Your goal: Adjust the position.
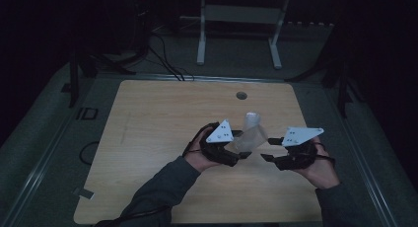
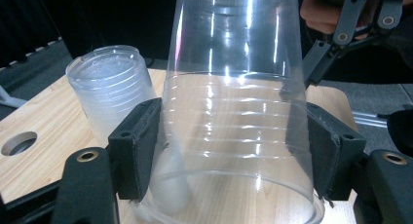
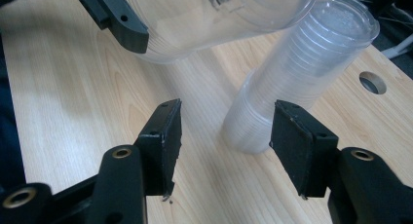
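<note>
Just behind held cup point(image 2: 234, 117): cup stack point(image 2: 109, 90), upright.

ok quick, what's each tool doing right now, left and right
Left tool: closed on a single clear plastic cup, held off the table.
Right tool: open, holding nothing; the stack of cups stands beyond it.

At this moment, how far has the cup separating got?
Done: one clear plastic cup is off the upside-down stack of clear plastic cups standing on the light wooden table. In hand: the left gripper clamps that cup; the right gripper is open with nothing between its fingers. Left: setting the cup down and the remaining stack.
</note>
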Demonstrator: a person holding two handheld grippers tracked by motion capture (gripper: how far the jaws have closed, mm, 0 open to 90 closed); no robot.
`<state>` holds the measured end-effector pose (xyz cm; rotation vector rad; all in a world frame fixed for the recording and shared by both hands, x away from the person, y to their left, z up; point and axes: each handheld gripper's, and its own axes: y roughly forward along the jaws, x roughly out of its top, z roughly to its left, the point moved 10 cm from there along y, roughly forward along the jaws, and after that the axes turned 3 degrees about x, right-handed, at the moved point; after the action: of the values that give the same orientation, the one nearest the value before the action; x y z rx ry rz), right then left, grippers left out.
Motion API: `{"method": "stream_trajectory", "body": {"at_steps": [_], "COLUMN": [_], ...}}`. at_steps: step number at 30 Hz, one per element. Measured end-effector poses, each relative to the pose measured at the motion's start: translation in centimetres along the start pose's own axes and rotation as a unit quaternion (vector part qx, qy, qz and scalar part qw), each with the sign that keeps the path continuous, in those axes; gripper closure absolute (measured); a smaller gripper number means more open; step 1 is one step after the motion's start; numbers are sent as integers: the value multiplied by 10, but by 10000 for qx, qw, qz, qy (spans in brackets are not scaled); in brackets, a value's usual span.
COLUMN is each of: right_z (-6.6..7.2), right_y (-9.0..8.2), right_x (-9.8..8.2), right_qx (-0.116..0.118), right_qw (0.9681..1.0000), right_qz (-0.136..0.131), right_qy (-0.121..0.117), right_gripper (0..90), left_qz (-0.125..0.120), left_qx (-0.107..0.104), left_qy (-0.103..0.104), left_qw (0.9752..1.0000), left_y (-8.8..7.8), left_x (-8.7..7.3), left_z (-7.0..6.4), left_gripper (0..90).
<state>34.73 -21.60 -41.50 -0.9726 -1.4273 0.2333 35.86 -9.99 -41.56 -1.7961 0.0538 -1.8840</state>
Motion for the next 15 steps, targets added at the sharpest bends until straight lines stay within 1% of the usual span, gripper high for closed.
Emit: {"method": "stream_trajectory", "body": {"at_steps": [6, 10, 13, 15], "right_z": [0, 0, 1, 2], "right_y": [-3, -4, -5, -5], "right_x": [-1, 1, 3, 3], "right_qx": [35, 73, 120, 151], "right_qw": [9996, 9991, 9983, 9974], "right_qz": [217, 317, 402, 521], "right_qy": [-163, -269, -404, -477], "right_gripper": [433, 431, 428, 424], "left_qz": [49, 103, 176, 193], "left_qx": [-61, -120, -162, -180], "left_qy": [51, 107, 171, 181], "left_qw": [10000, 9998, 9996, 9995], "left_y": [-1, -1, -1, 0], "left_x": [0, -1, -3, -4], "left_z": [0, -2, -4, -5], "left_gripper": [311, 311, 311, 311]}}
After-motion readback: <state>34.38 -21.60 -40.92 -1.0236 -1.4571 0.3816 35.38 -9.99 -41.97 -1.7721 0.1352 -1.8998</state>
